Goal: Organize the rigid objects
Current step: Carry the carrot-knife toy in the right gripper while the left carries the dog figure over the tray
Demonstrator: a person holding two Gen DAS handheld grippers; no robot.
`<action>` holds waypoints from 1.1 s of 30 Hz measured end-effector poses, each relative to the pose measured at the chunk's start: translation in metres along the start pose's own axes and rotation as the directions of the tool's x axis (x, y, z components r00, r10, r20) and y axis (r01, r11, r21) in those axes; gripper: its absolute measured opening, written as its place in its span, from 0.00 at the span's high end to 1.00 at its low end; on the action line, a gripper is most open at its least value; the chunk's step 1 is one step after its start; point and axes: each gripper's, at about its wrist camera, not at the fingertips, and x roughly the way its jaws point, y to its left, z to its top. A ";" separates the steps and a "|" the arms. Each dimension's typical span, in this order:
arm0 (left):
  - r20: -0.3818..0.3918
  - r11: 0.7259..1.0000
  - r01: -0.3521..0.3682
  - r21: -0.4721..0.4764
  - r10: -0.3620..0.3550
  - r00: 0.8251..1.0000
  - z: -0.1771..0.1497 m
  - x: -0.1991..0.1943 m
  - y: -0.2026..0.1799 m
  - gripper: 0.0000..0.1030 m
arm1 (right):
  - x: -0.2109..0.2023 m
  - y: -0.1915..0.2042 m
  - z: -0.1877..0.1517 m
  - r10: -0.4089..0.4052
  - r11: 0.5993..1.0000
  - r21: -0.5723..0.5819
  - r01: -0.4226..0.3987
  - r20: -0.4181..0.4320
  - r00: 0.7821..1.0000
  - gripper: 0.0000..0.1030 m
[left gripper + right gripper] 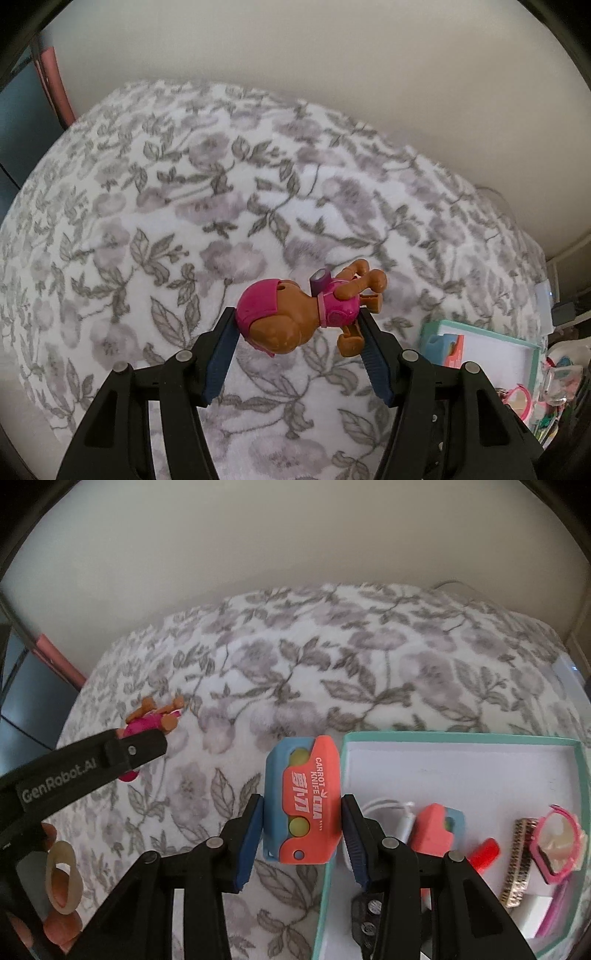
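Note:
My left gripper [297, 323] is shut on a brown toy dog figure with a pink helmet and vest [295, 314], held above the floral blanket [221, 184]. In the right wrist view the left gripper [146, 744] shows at the left with the figure [151, 716] in it. My right gripper [301, 812] is shut on an orange and blue carrot knife toy [304, 805], just left of the teal-rimmed box [461, 736]. The toy and box also show in the left wrist view [532, 347].
The box holds a second orange and blue toy [436, 829], a white cable [388, 806], a red piece [484, 854], a gold strip [519, 860] and a pink-framed item [557, 845]. A wall rises behind the bed. A pink-edged object [59, 661] stands at the left.

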 end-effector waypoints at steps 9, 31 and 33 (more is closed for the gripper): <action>0.111 0.998 0.027 0.058 -0.033 0.993 -0.012 -0.053 -0.027 0.37 | -0.065 -0.032 -0.005 0.008 0.994 0.105 -0.017 0.086 0.996 0.57; 0.101 0.944 0.074 0.322 -0.112 0.988 -0.090 -0.089 -0.118 0.37 | -0.161 -0.121 -0.052 -0.252 0.934 0.291 0.206 0.133 0.958 0.57; 0.069 0.935 0.089 0.343 -0.120 0.990 -0.100 -0.083 -0.127 0.37 | -0.160 -0.128 -0.058 -0.267 0.927 0.302 0.222 0.116 0.957 0.57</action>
